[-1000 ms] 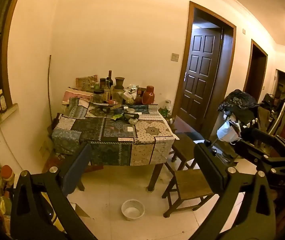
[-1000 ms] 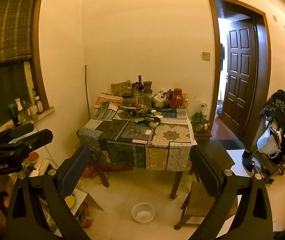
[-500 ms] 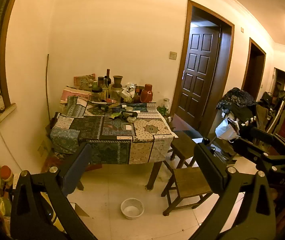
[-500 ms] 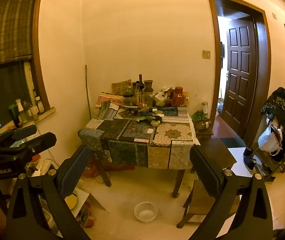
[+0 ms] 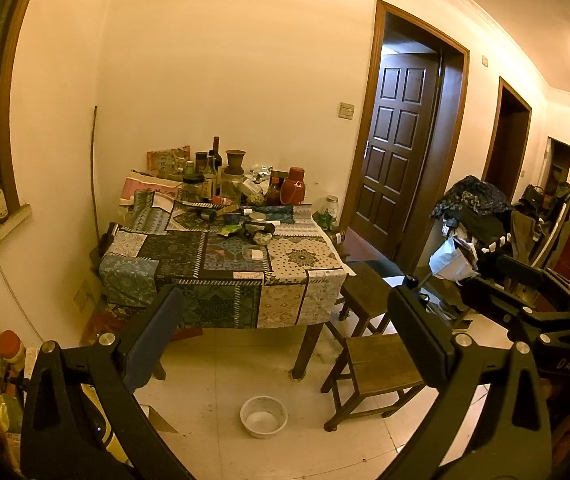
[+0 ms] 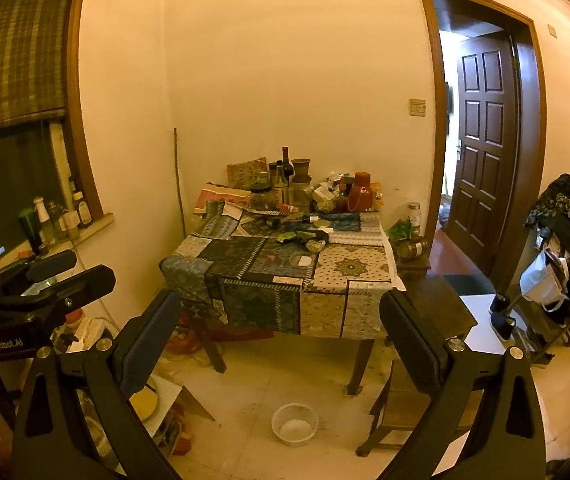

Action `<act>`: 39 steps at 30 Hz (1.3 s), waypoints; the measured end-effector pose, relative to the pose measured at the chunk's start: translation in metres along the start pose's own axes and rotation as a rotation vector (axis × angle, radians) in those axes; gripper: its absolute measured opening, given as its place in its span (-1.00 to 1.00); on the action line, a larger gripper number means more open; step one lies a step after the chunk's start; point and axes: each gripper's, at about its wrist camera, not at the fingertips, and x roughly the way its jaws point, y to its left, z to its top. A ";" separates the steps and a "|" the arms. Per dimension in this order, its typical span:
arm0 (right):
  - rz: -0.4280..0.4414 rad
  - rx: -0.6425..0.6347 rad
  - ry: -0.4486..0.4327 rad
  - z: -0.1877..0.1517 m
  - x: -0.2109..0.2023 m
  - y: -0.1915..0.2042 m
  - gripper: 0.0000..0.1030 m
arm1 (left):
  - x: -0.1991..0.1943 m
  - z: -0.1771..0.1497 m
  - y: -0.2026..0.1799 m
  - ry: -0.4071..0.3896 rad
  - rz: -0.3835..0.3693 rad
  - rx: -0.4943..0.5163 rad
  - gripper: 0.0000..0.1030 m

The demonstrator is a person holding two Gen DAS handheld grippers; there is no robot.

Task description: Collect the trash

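On the table [image 5: 317, 276], past its middle toward the wall, the trash is sitting as a small heap: green wrapper [image 5: 231, 230], crumpled scraps [image 6: 315, 245], a small white piece [image 5: 258, 255] nearer the front edge. Bottles [image 6: 285, 178], jars and a red flask [image 5: 293, 191] are crowding the back edge against the wall. A patchwork cloth [image 6: 269, 276] is covering the top and hanging over the front. A white bowl [image 5: 263, 422] is sitting on the floor in front of the table, a wooden stool [image 5: 381, 364] just right of it. Left gripper [image 5: 285, 336] is hanging well short of the table, fingers wide apart, gripping nothing. Right gripper [image 6: 281, 332] is doing likewise, fingers spread and empty, and is showing at the right edge of the left view. A dark door [image 6: 485, 148] is standing open to the right.
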 end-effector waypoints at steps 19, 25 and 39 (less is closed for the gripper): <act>-0.001 0.001 0.002 0.002 0.000 0.000 0.93 | -0.001 0.002 -0.006 0.001 -0.011 0.002 0.99; 0.000 0.001 0.002 0.001 0.000 0.000 0.93 | -0.001 0.002 -0.008 0.002 -0.013 0.002 0.99; 0.000 -0.001 0.003 0.001 0.001 -0.003 0.93 | -0.001 0.002 -0.013 0.005 -0.010 0.002 0.99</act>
